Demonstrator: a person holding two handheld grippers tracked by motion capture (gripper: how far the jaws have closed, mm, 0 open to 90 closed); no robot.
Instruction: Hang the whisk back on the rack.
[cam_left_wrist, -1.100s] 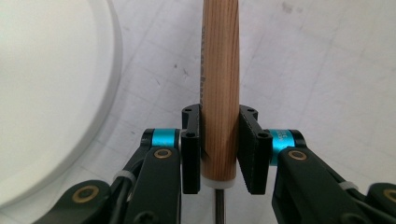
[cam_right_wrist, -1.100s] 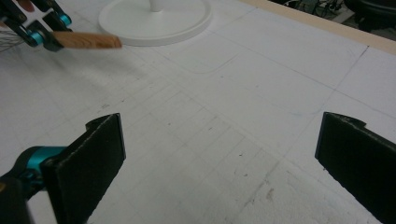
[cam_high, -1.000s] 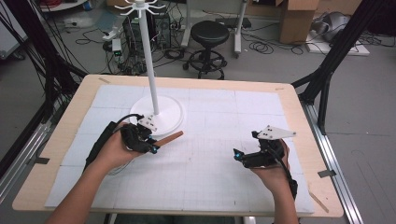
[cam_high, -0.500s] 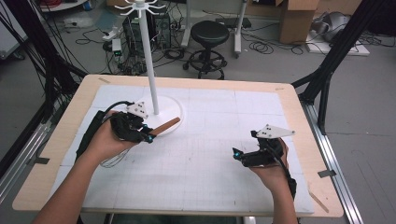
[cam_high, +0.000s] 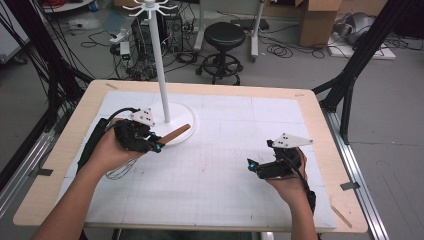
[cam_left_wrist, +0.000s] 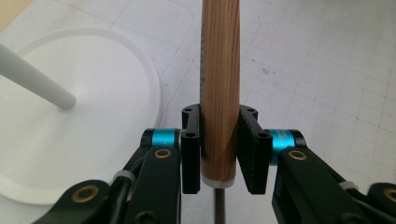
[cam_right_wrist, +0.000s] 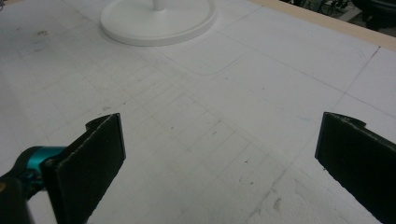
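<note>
Nearest the lens in the left gripper view, lower centre of the frame: left gripper (cam_left_wrist: 219, 149), jaws pressed flat against either side of a wooden handle (cam_left_wrist: 219, 84), no gap showing at the pads. Handle rising straight up the middle of that frame to the top edge; below the pads a pale collar and a thin metal shank (cam_left_wrist: 218, 210), possibly the stem of a whisk, though too little visible to be sure. At left of that frame, round white base (cam_left_wrist: 70, 140) of the stand with its pole slanting in from the left edge. In the right gripper view, two black pads at lower left and lower right of the frame, right gripper (cam_right_wrist: 219, 163) spread wide with nothing but gridded white mat (cam_right_wrist: 219, 116) between them; same white base at the top centre, well apart. From the high view, forearms entering at the bottom edge; left gripper (cam_high: 150, 142) at centre left, wooden handle (cam_high: 172, 134) poking out toward the right and upward in the frame, its tip over the rim of the base (cam_high: 185, 120). Loops of thin wire (cam_high: 122, 167) under the left hand, lower left of the gripper. Right gripper (cam_high: 257, 167) at lower right, held over the bare mat, apart from everything. Farther up, white pole (cam_high: 159, 65) standing upright to the hooks at the top edge. Beyond the wooden table (cam_high: 320, 125), black stool (cam_high: 225, 37), cables and cardboard boxes on the grey floor.
</note>
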